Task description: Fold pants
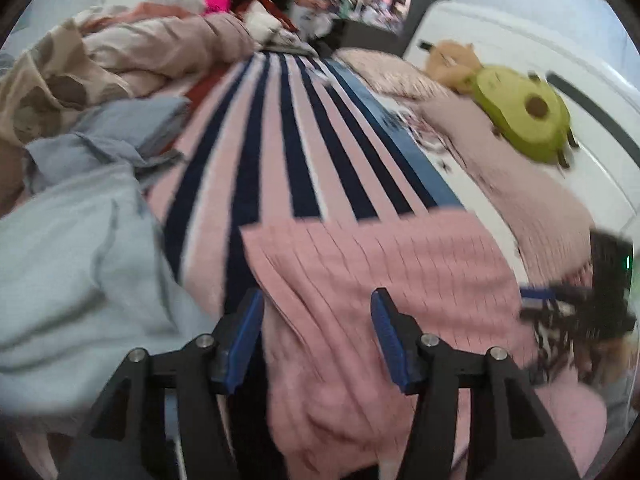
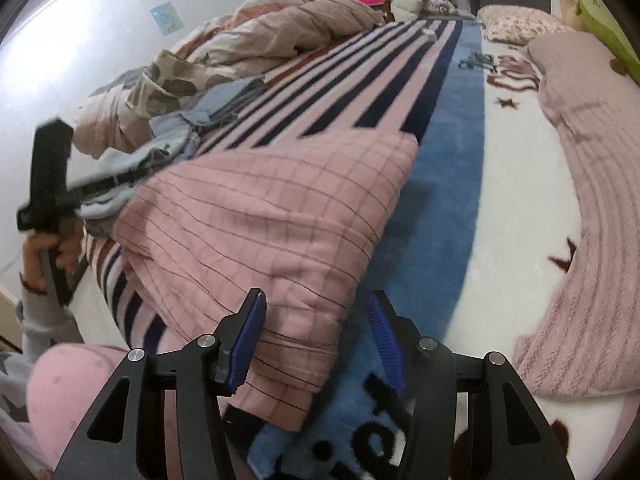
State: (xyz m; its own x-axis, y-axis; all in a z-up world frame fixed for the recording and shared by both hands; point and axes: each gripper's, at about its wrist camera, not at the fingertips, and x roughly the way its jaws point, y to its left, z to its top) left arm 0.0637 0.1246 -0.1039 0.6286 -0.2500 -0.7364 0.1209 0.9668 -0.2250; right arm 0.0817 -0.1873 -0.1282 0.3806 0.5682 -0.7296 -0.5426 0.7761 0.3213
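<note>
— Where were the pants (image 2: 264,216)?

— Mid-frame in the right wrist view, a pink checked bundle lying folded on the striped blanket (image 2: 360,80). The left gripper (image 1: 318,336) stood parted above the cloth, gripping nothing; the right gripper (image 2: 318,338) was parted too, its left pad at the bundle's lower hem, not pinching.

— Risks?

— I judged a careless nudge could have dragged the top layer and undone the fold. The grey clothes (image 1: 72,240) crowded the left edge — open room lay right, toward the pink cover (image 2: 580,200).
</note>
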